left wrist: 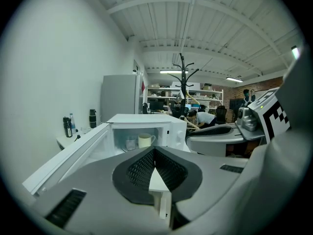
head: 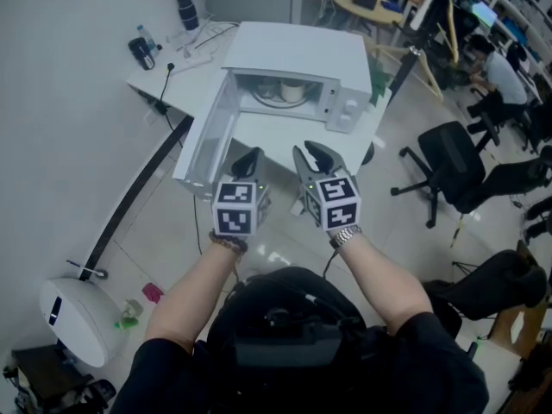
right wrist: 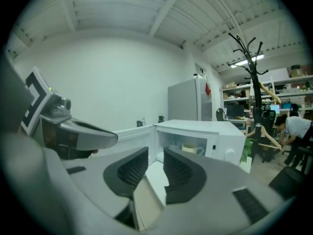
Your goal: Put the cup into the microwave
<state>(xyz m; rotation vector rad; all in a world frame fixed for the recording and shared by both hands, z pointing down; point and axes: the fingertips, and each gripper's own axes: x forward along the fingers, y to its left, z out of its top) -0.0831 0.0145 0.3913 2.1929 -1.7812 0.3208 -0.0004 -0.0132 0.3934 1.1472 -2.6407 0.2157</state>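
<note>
Two hand-held grippers, level with each other over the floor in front of the worktop, both pointing at the microwave.

Left gripper (head: 249, 159) (left wrist: 154, 151): jaws fully together, nothing between the pads.

Right gripper (head: 310, 152) (right wrist: 155, 153): jaws a narrow gap apart, with only the worktop edge showing through it. It holds nothing.

One white worktop (head: 269, 133) lies beyond the jaw tips. It carries one white box-shaped microwave (head: 297, 48) (left wrist: 146, 119) (right wrist: 205, 127). The white microwave door (head: 205, 141) (left wrist: 68, 155) is swung fully open to the left in the head view.

One cream ceramic cup (head: 293, 90) (left wrist: 145, 140) (right wrist: 190, 148) stands upright inside the microwave cavity.
- It is straight ahead of both grippers and well apart from them, touched by neither.
- In the left gripper view it sits just above and left of the closed jaw tips, handle to the right.
- In the right gripper view it is right of the jaw gap.

One small clear vessel (left wrist: 130, 143) stands just beside the cup in the cavity, on its left. I cannot tell what kind it is.

Two dark bottles (head: 188, 11) (head: 141, 52) stand at the far left corner of the worktop, well apart from the microwave.

One black coat stand (left wrist: 183, 82) (right wrist: 250, 58) rises behind the microwave.
</note>
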